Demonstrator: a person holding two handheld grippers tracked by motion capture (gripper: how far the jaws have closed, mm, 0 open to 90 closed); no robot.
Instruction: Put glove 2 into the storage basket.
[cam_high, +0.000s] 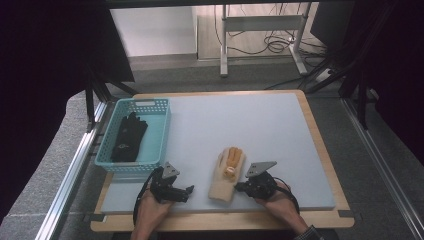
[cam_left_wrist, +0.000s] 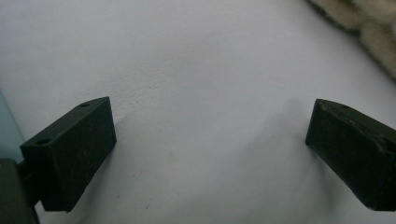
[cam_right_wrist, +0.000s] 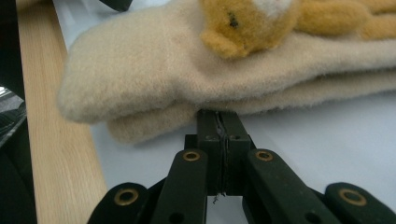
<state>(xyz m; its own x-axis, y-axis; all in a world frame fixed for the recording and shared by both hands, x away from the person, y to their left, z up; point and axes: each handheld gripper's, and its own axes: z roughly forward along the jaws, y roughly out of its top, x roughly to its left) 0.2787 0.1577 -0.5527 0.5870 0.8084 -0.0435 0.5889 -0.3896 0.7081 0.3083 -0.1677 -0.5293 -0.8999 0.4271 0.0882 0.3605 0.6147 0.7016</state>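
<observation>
One cream mitten pair, seemingly two stacked layers, lies on the bench near its front edge. The right claw, jaws pressed together, touches its lower edge. The left claw gapes over bare bench. One basket holds one black glove.

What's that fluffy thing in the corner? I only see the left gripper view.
Observer: A beige glove with a little bear on it.
Operator: Is anything grabbing it?
Observer: The right hand-held gripper is shut, with its tips at the glove's edge.
Operator: And what's at my left edge?
Observer: A basket with a black glove inside.
</observation>
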